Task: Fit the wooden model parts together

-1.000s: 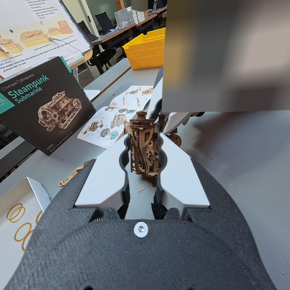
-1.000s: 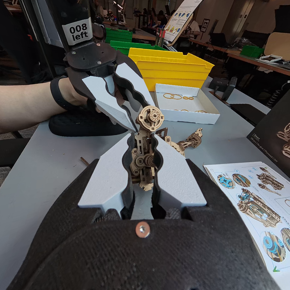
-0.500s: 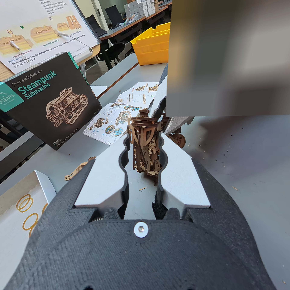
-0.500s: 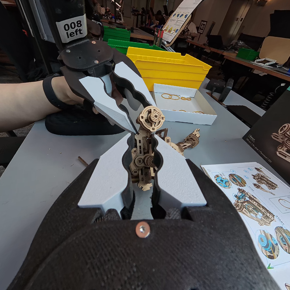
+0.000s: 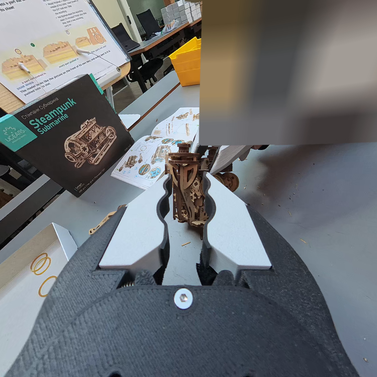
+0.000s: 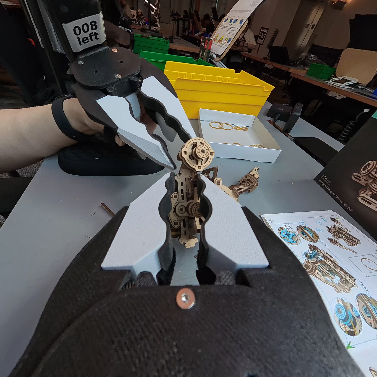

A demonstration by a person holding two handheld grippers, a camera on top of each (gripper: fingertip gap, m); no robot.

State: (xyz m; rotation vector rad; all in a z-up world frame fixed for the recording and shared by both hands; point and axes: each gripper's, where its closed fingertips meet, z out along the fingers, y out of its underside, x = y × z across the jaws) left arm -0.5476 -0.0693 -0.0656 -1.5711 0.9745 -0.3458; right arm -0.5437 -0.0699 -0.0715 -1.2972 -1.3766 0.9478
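Clearly the fitting step is under way: the right gripper (image 6: 184,179) is clamped on the wooden model (image 6: 188,202), its dark pads pressed against both flanks of the geared sub-assembly and holding it upright, clear of the grey surface (image 6: 61,204). The left gripper (image 5: 186,179) comes in from the far side with its jaws parted. From its own view the model stands between its fingertips, the right pad at the wood's edge and a sliver of space on the left, so it reads as not yet gripping.

As a judgement, the next move calls for the left gripper to settle onto the upper section and close or press there, while the right gripper keeps the body steady; the thin plywood will want gentle, square pressure rather than a twist.

The model is pale laser-cut plywood with darker burnt edges, layered plates, small gears and pegs, topped by a round disc head (image 6: 196,153) that stands above the right gripper's fingertips. A second wooden piece (image 6: 247,181) lies on the surface just beyond, to the right.
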